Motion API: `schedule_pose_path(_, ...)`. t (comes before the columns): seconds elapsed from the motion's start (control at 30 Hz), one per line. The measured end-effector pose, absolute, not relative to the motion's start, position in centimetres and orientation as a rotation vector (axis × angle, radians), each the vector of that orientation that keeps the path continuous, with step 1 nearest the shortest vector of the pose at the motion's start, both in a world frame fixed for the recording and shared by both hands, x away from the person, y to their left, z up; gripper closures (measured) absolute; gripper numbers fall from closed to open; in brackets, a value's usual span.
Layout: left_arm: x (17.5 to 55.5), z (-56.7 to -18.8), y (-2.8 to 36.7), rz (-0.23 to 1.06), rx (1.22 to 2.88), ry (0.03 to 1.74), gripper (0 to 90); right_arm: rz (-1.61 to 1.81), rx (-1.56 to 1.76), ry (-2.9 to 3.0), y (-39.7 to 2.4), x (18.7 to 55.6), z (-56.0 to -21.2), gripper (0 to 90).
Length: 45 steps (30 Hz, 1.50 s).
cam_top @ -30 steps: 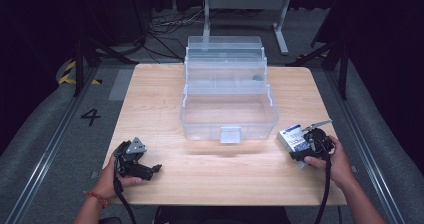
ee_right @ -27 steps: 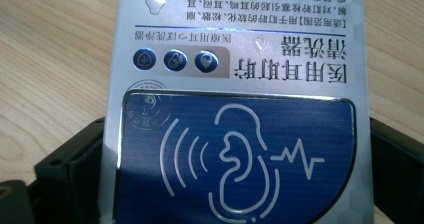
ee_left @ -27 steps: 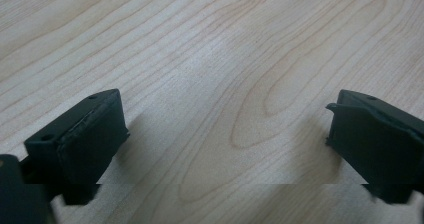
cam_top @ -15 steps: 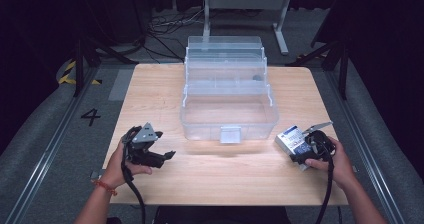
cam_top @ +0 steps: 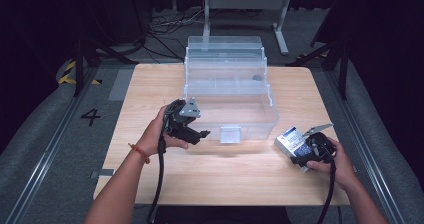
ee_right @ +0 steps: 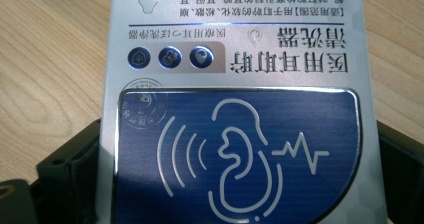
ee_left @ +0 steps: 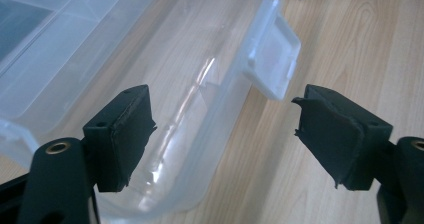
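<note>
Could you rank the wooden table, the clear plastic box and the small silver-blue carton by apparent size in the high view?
1. wooden table
2. clear plastic box, covering much of the table's middle
3. small silver-blue carton, between the right gripper's jaws

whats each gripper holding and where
Right gripper clamps the small blue and silver box by its two long sides. Left gripper holds nothing.
</note>
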State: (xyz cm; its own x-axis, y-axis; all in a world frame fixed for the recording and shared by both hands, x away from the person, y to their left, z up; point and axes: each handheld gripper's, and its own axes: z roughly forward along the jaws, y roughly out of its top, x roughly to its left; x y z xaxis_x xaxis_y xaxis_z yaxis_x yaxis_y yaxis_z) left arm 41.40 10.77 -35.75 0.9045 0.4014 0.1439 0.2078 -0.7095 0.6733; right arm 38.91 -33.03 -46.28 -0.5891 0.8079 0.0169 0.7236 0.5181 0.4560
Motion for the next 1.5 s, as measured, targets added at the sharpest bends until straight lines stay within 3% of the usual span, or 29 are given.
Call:
schedule_pose_path(0.5,44.9,-38.2,5.8,0.303,2.658,0.357,35.1,0.634,1.286,2.57,-33.1,38.7,-46.6,3.4)
schedule_pose_path(0.57,45.2,-38.3,5.7,0.227,2.666,0.353,38.0,0.639,1.285,2.568,-33.1,38.7,-46.6,3.5)
schedule_pose_path(0.63,45.2,-38.3,5.7,0.213,2.67,0.325,46.1,0.642,1.286,2.565,-33.1,38.6,-46.6,3.5)
schedule_pose_path(0.8,45.6,-38.1,6.0,0.191,2.692,0.283,50.5,0.646,1.291,2.563,-33.1,38.6,-46.6,3.5)
schedule_pose_path(0.83,45.7,-38.1,6.0,0.253,2.695,0.283,58.0,0.645,1.289,2.562,-33.1,38.6,-46.6,3.5)
schedule_pose_path(0.87,45.9,-38.1,6.1,0.226,2.704,0.271,63.9,0.646,1.289,2.562,-33.1,38.6,-46.6,3.5)
schedule_pose_path(1.2,45.3,-38.1,6.7,0.19,2.707,0.135,66.5,0.651,1.262,2.57,-33.1,38.5,-46.7,3.6)
schedule_pose_path(1.5,42.2,-38.4,9.2,0.166,2.665,0.1,66.5,0.647,1.238,2.589,-33.1,38.3,-46.6,4.0)
